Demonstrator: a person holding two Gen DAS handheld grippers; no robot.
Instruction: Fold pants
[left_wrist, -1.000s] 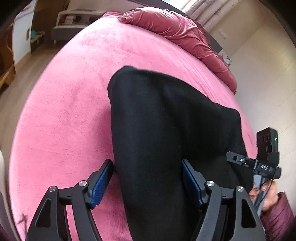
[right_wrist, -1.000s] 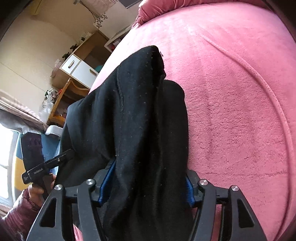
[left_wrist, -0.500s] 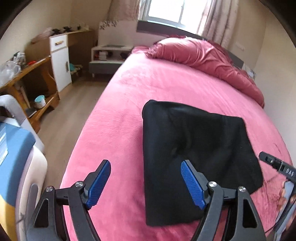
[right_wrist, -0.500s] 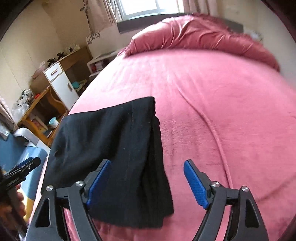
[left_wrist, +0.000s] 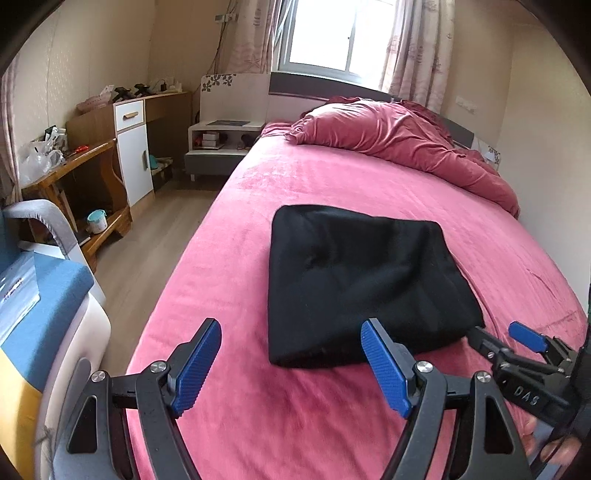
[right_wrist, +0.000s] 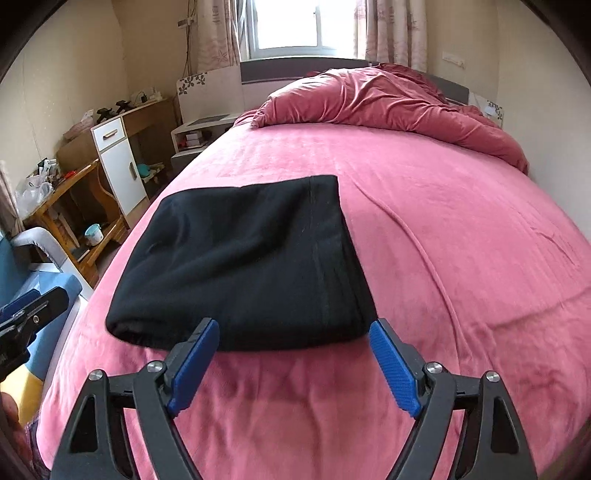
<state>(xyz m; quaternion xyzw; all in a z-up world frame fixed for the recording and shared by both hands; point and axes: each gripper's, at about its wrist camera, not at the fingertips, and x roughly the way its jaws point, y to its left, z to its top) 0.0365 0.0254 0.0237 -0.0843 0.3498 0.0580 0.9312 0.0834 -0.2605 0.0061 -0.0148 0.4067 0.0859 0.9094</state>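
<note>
The black pants (left_wrist: 362, 280) lie folded into a thick rectangle on the pink bed blanket (left_wrist: 332, 177). My left gripper (left_wrist: 291, 326) hovers open above the near edge of the pants, with nothing between its blue pads. The right gripper (right_wrist: 293, 325) is likewise open and empty, held just short of the pants (right_wrist: 243, 266) near their right front corner. In the left wrist view the right gripper (left_wrist: 498, 334) shows at the lower right, beside the pants' corner, with a hand on its handle. The left gripper (right_wrist: 33, 306) appears at the left edge of the right wrist view.
A crumpled dark-pink duvet (left_wrist: 399, 136) is piled at the head of the bed under the window. Left of the bed are a white nightstand (left_wrist: 221, 140), a wooden desk with a white cabinet (left_wrist: 133, 147), a strip of wood floor and a blue-topped seat (left_wrist: 44, 295).
Both grippers have drawn back and risen from the pants. The right gripper's jaws, closed around the cloth a second ago, have let go; the pants now lie free on the bed.
</note>
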